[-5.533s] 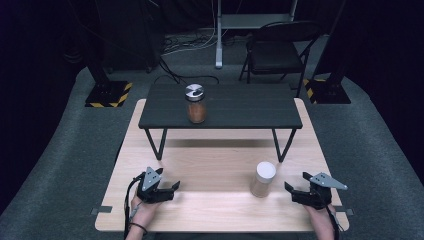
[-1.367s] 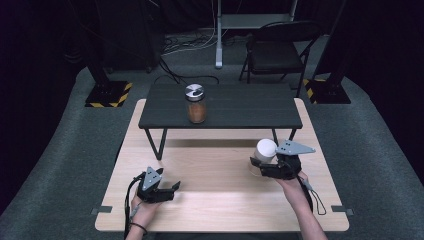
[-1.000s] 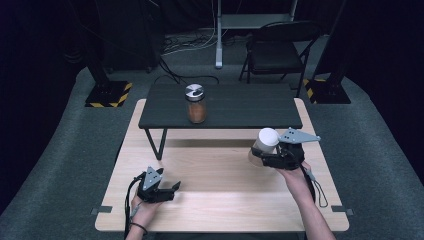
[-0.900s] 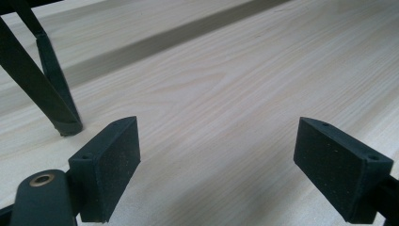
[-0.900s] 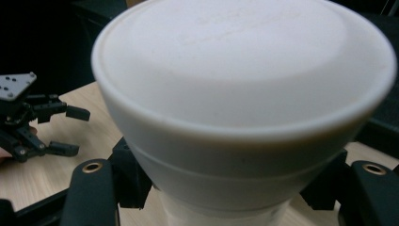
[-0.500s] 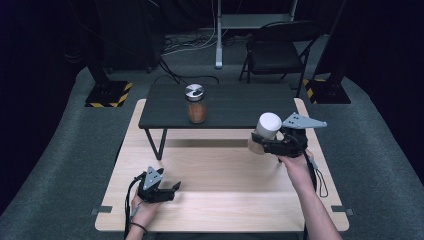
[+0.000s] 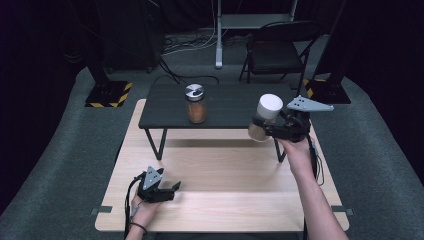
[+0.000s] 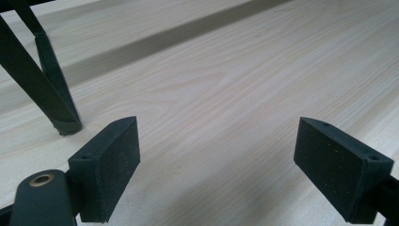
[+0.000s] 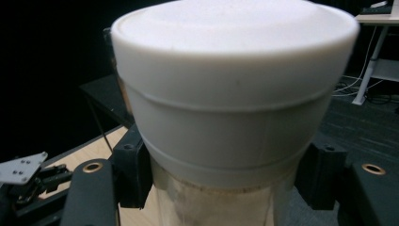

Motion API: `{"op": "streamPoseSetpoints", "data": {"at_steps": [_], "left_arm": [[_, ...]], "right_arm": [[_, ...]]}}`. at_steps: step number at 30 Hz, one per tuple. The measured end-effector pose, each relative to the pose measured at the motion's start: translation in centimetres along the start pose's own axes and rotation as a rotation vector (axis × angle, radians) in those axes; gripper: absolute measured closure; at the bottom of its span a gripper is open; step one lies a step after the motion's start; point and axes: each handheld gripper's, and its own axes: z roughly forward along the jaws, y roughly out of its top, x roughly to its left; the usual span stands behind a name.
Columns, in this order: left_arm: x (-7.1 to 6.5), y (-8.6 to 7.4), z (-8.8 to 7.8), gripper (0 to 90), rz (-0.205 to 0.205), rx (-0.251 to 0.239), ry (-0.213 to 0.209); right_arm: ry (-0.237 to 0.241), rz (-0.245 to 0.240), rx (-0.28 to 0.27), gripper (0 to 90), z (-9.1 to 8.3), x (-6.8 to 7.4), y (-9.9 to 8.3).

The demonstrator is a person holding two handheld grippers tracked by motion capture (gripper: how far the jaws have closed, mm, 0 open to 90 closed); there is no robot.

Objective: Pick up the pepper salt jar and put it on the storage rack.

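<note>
A: What sits between the right gripper's (image 7: 264, 131) jaws?

B: A jar (image 9: 230, 141), clamped on its glass just under the white lid (image 9: 235, 61). In the high view it hangs right of centre, off the wooden table (image 7: 225, 200), at the right end of the black table (image 7: 225, 107).

A: And the left gripper (image 8: 219, 165)?

B: Its jaws stand apart over bare wood with nothing between them, at the lower left of the high view.

A: Anything hard to make out?

B: In the right gripper view the lid blocks most of the scene and the jar's bottom is cut off. Its contents look tan, but it is unclear what they are.

A: Other containers?

B: A second jar (image 7: 195, 104) with a silver lid stands on the black table, holding something orange-brown.
</note>
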Motion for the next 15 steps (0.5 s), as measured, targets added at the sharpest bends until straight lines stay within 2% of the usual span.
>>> {"op": "streamPoseSetpoints", "data": {"at_steps": [10,15], "left_arm": [[0.0,0.0,0.0,14.1,0.0,0.002,-0.002],[0.1,0.0,0.0,14.1,-0.002,0.002,-0.003]], "right_arm": [[-0.054,0.007,-0.021,32.6,1.2,-0.6,1.0],[-0.09,0.001,-0.002,32.7,2.3,-0.6,1.9]]}}
